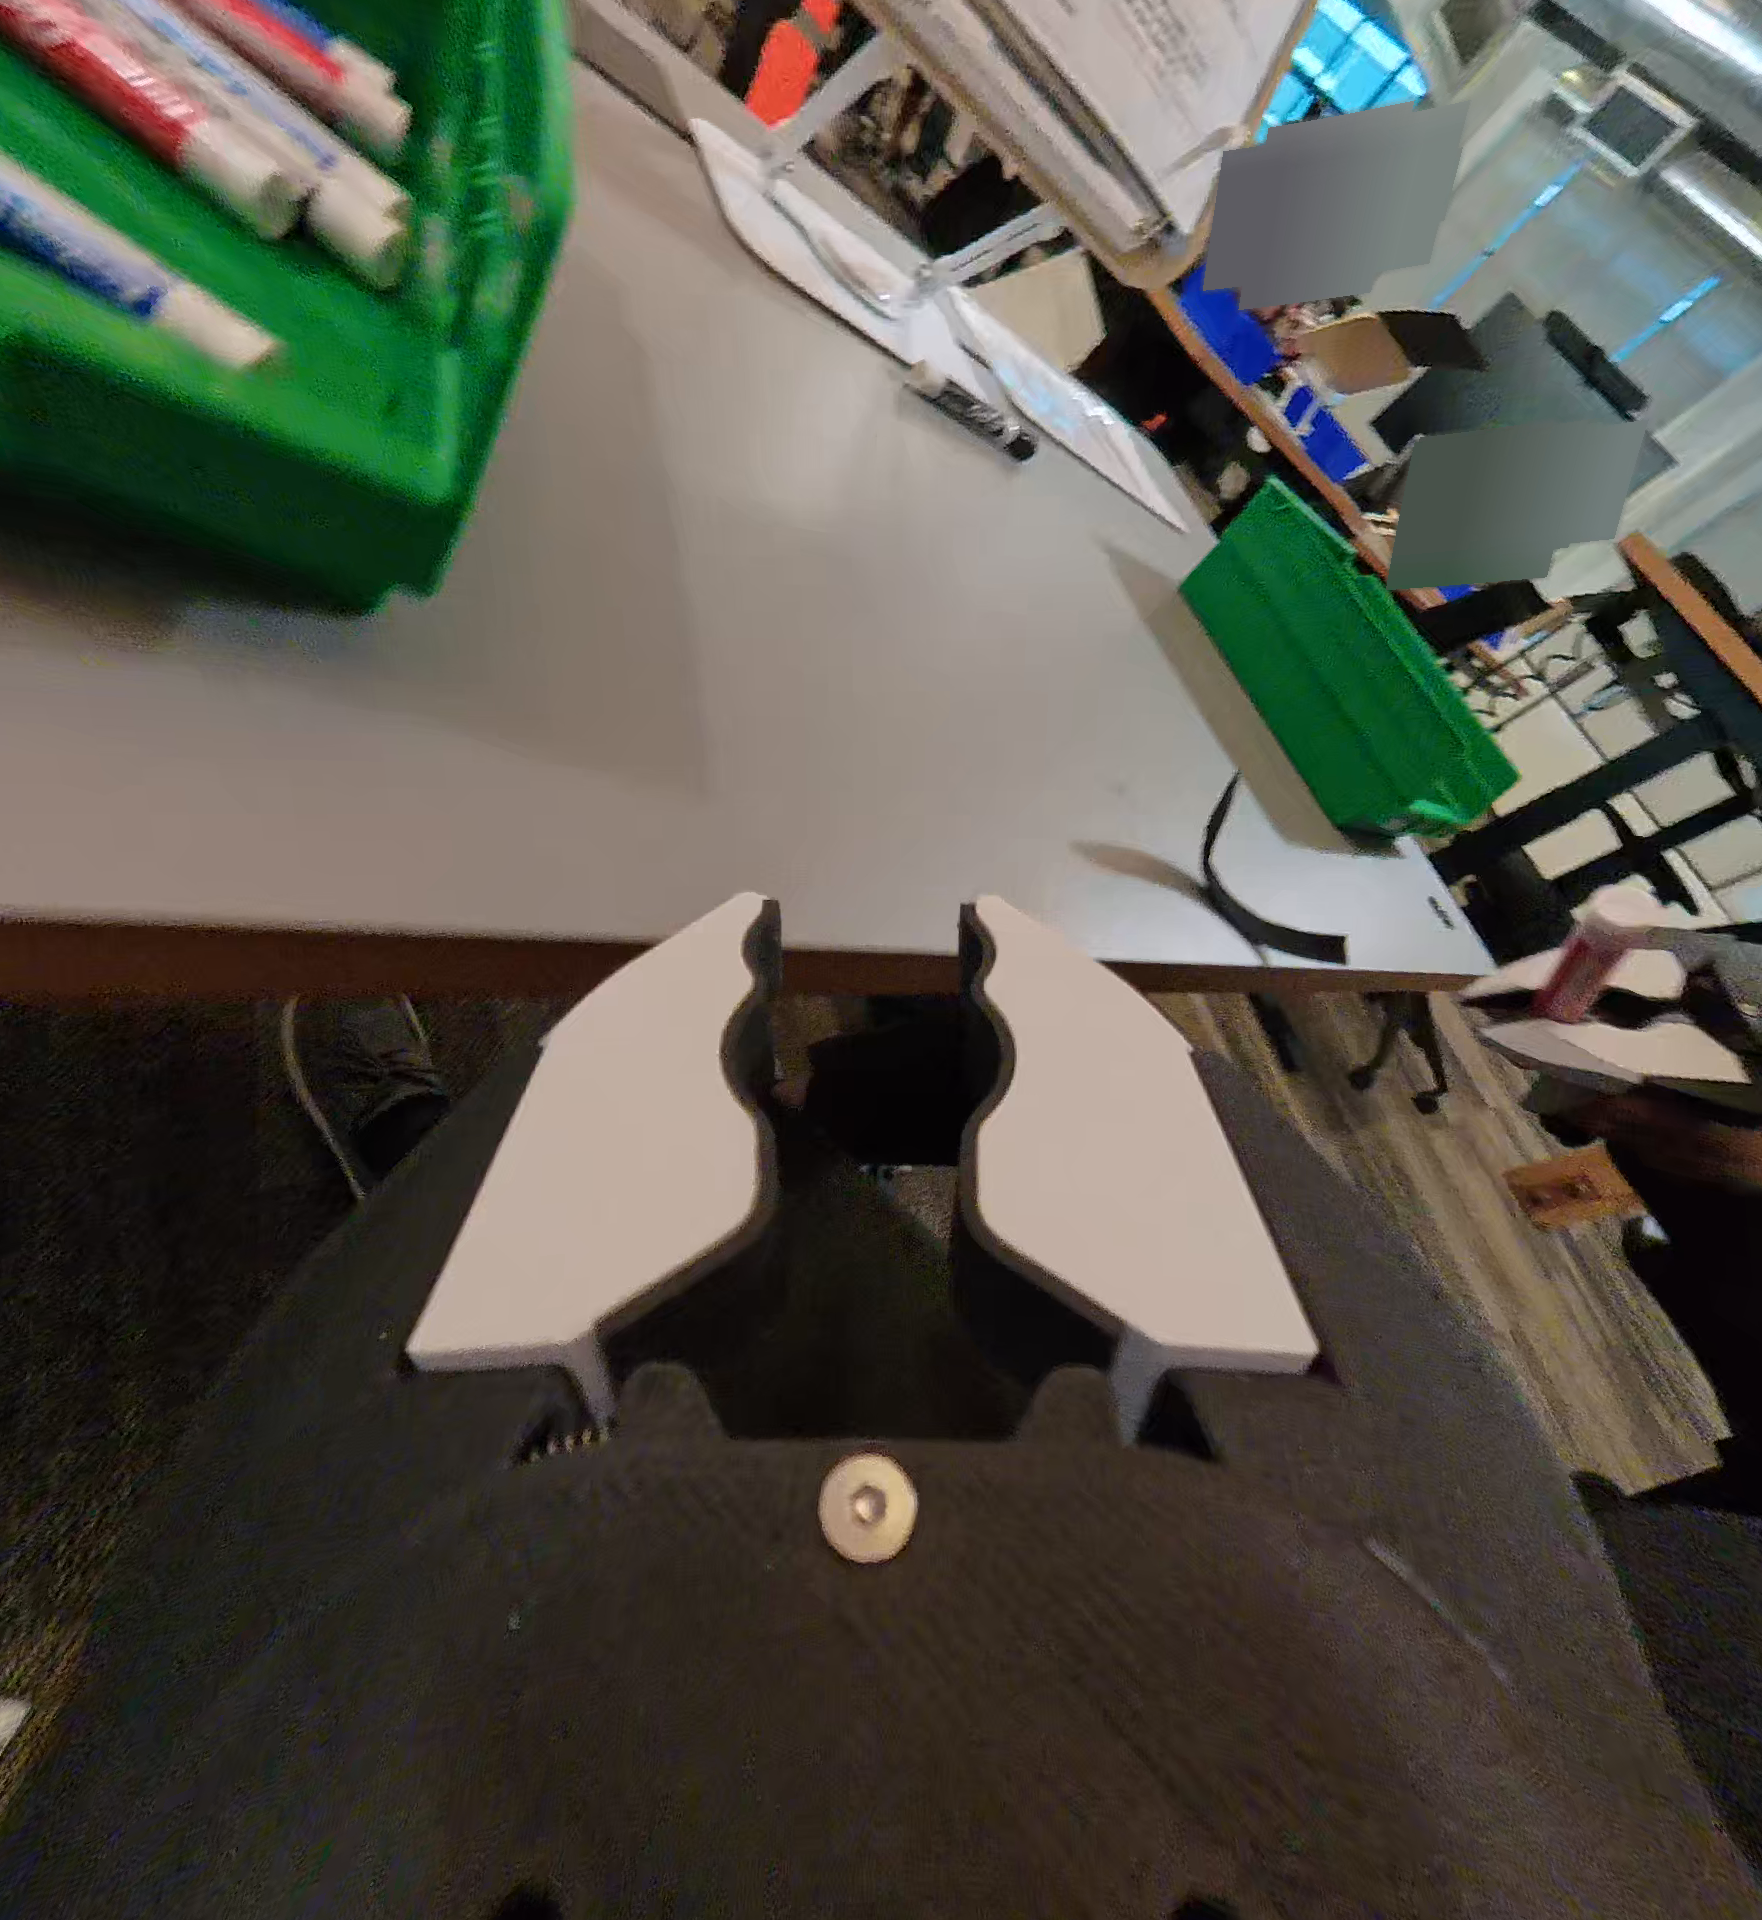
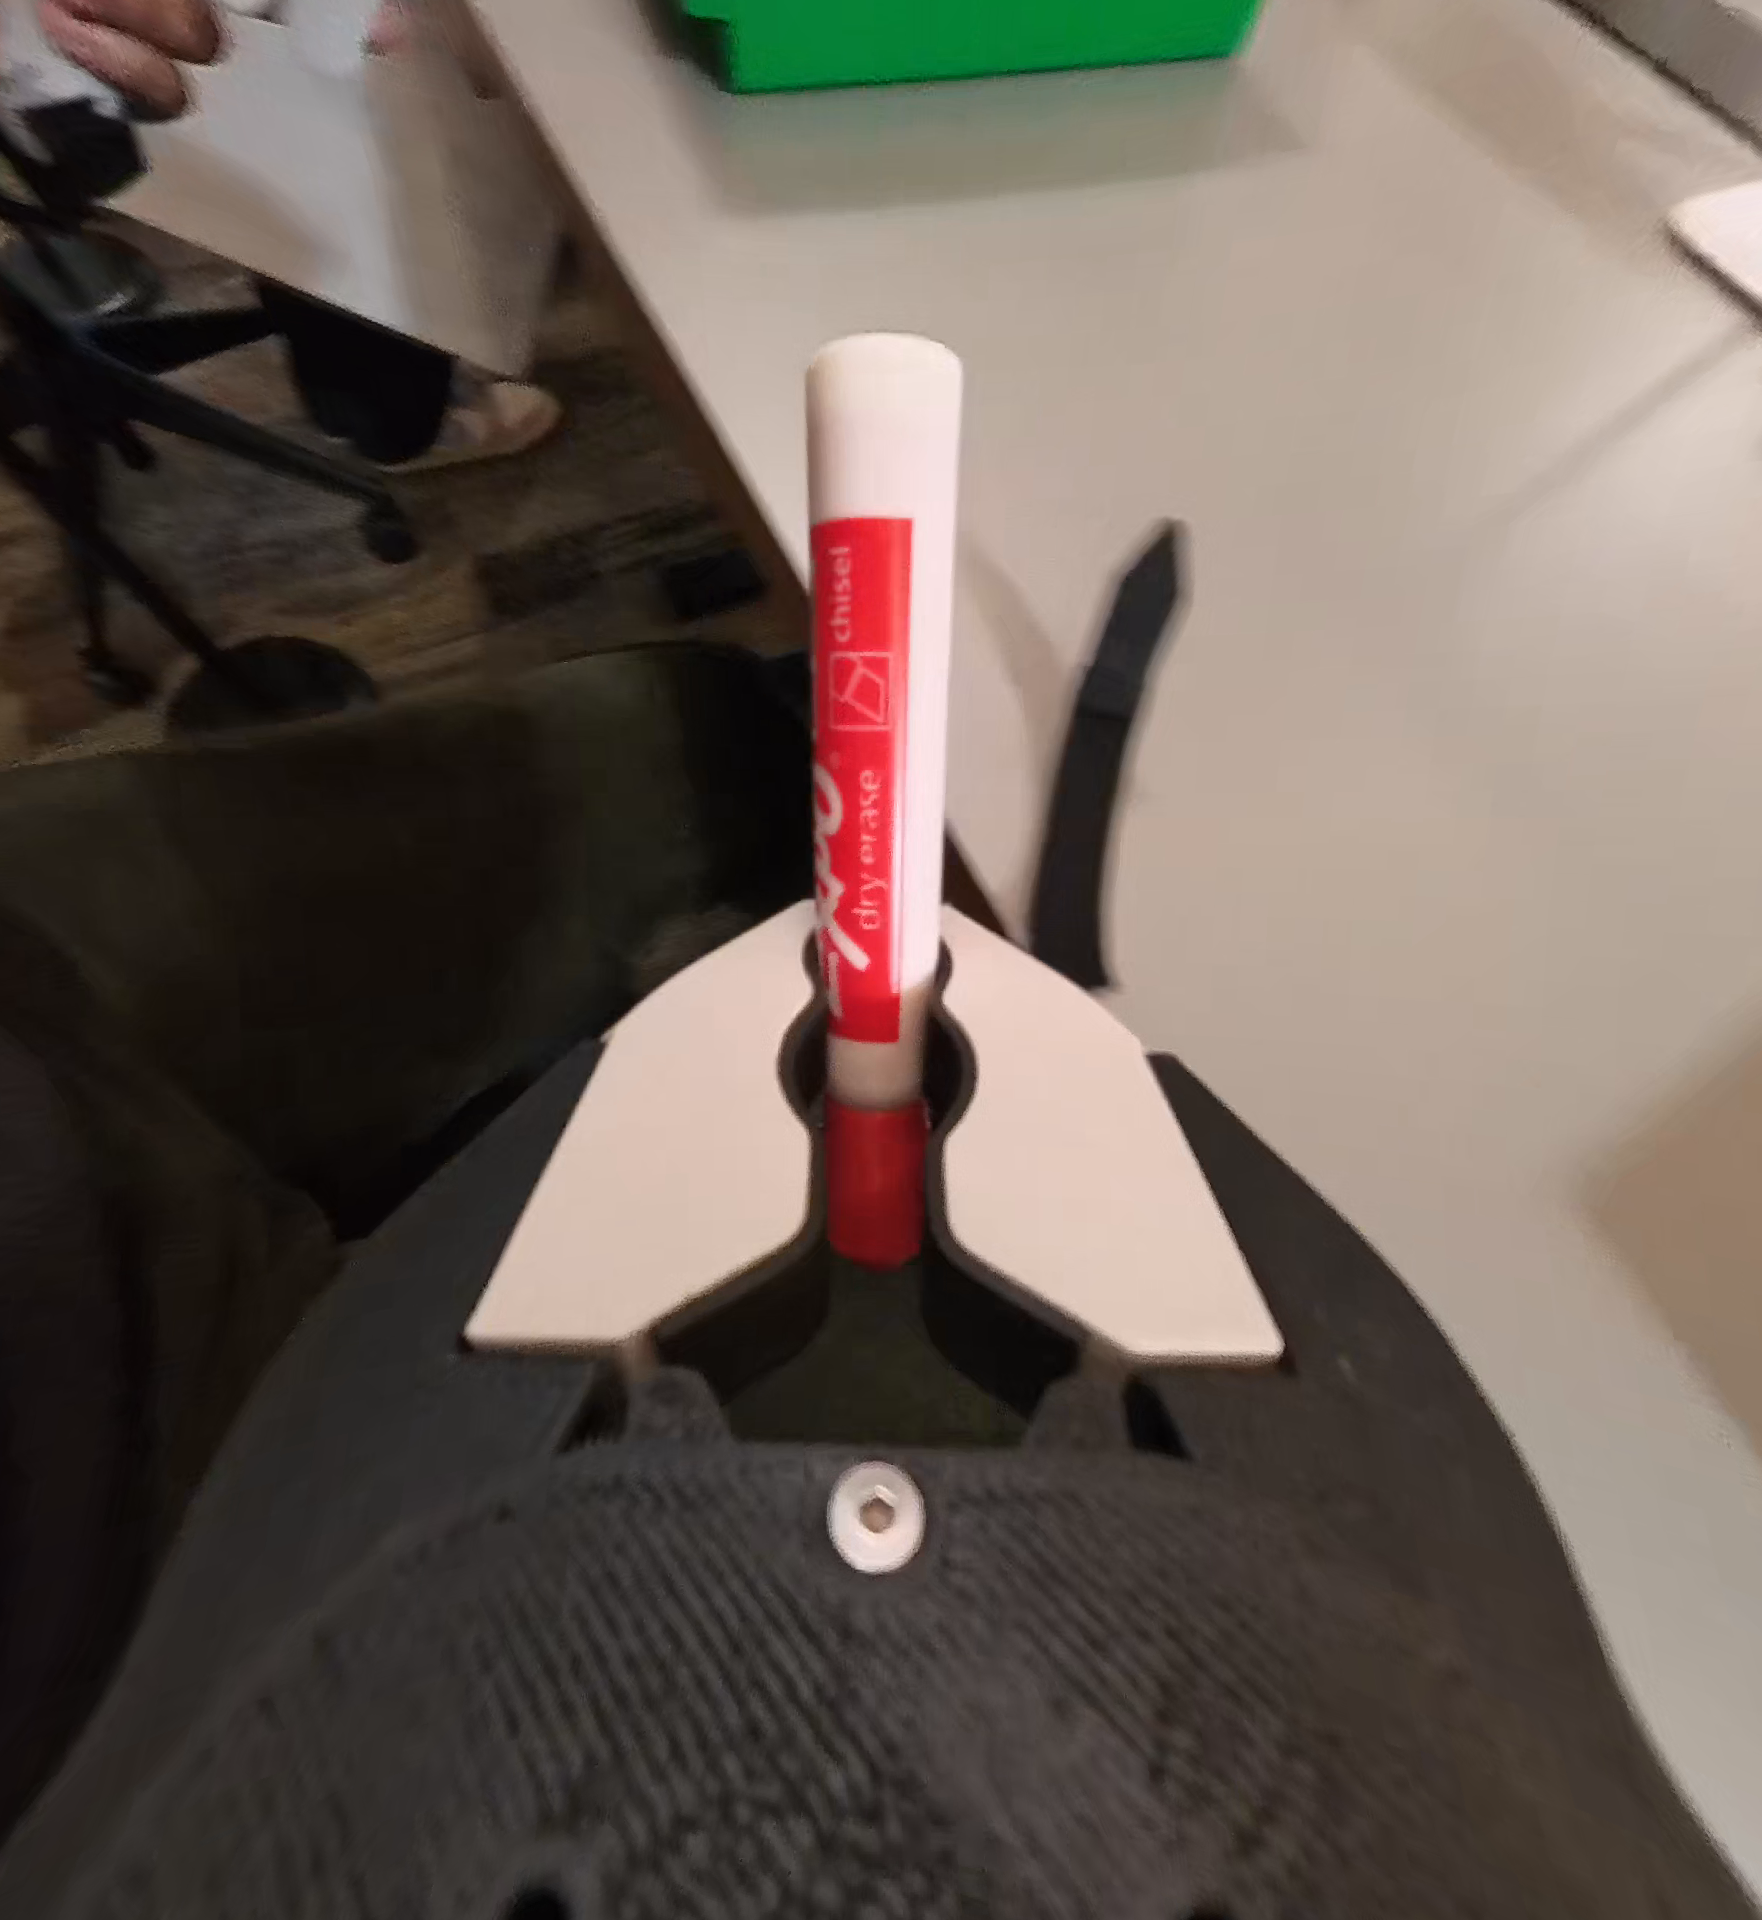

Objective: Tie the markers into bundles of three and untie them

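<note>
table (image 1: 711,623): grey, wood-edged | floor (image 1: 77,1195): dark carpet | ducts (image 1: 1729,135) overhead (silver)

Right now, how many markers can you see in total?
5: three in the green bin at upper left, one black-capped marker on the table, one red marker in the right tool. Others may be hidden.

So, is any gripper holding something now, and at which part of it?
The right gripper holds a red marker near its capped end, with the white barrel pointing forward. The left gripper is open and holds nothing.
</note>
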